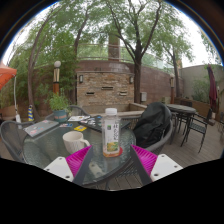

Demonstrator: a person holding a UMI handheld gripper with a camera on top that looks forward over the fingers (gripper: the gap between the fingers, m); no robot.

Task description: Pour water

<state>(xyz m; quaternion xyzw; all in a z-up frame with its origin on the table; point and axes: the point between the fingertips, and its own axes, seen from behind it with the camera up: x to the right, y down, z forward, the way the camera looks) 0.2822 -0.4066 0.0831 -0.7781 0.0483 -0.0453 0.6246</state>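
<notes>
Outdoors on a patio, with a brick wall (105,85) and tall trees (130,30) behind. A round glass worktop (40,148) up close, with a black backpack (153,124) by its far right edge. Papers (42,127) near the left edge. Water bottle (111,132) upright near the front edge, cap on, green label, standing between the jaws with a gap at each side. Seems to hold a pale liquid, hard to tell how much. White cup (75,142) just left of the bottle, looks empty. Gripper (110,160) with jaws apart, pink pads (78,160) not yet pressing.

Could go wrong: bottle tipped over by a jaw bumping it. Slippery bottle could slide out of a weak squeeze. Cup so close could get knocked. Cap still on, so no water out yet.
</notes>
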